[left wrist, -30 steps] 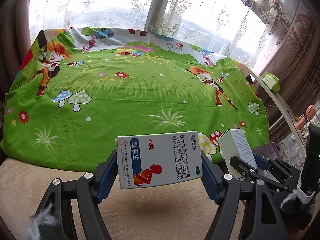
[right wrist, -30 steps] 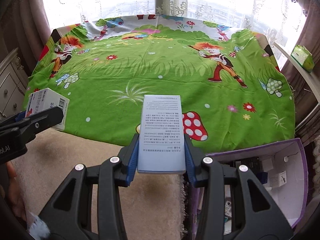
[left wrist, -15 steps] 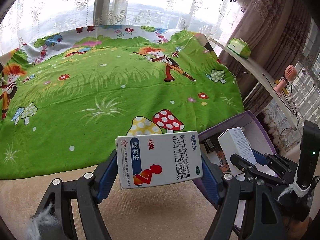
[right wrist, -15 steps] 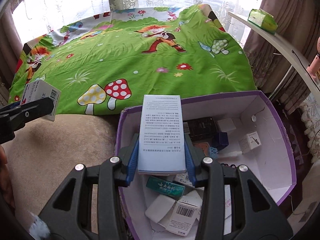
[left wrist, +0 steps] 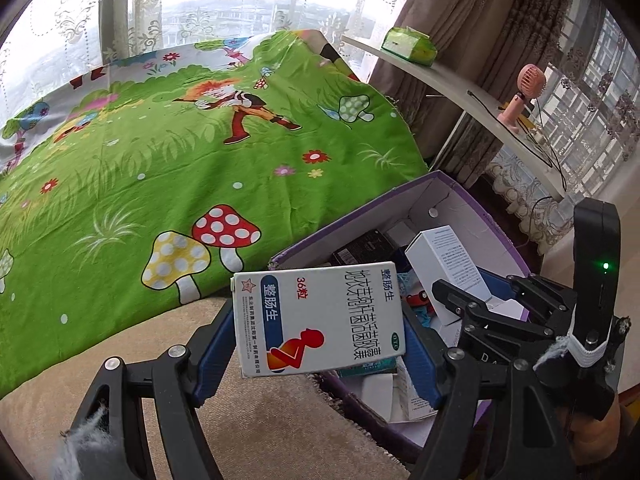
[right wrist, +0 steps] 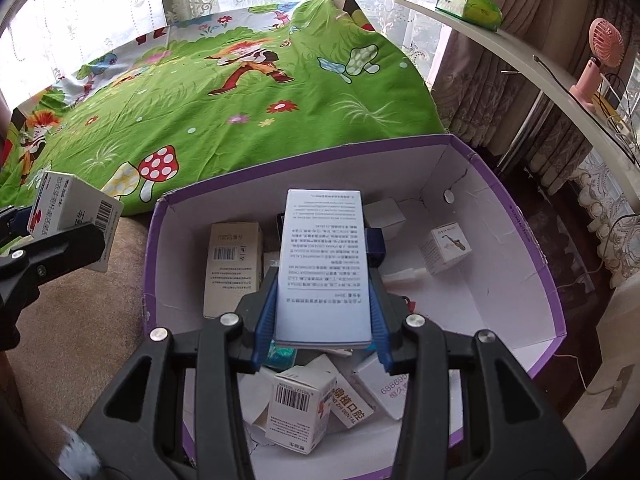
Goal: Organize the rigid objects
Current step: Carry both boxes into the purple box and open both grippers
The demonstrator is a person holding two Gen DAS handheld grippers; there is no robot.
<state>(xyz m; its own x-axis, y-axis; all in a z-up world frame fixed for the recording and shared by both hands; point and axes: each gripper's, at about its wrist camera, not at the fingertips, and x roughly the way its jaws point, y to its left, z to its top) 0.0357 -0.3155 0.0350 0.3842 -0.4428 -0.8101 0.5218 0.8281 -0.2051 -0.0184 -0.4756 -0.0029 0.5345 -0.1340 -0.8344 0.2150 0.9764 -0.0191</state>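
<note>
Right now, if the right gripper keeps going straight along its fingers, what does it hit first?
Probably the clutter inside the purple box: the right gripper, holding a white carton, points down into it, toward the small boxes there. Depth is unclear.

Bed covered by green cartoon sheet (right wrist: 224, 120), mushrooms, flowers and running figures printed on it; nothing loose seen lying on the sheet; beige carpet (left wrist: 280, 432) below the bed's edge; purple-rimmed cardboard box (right wrist: 532, 240) sits on the carpet, touching the hanging sheet, small cartons heaped inside; curved white shelf (right wrist: 532, 60) at right carries a green tissue pack (right wrist: 468, 8), a pink handheld fan (right wrist: 600, 60) standing upright, and cables.
</note>
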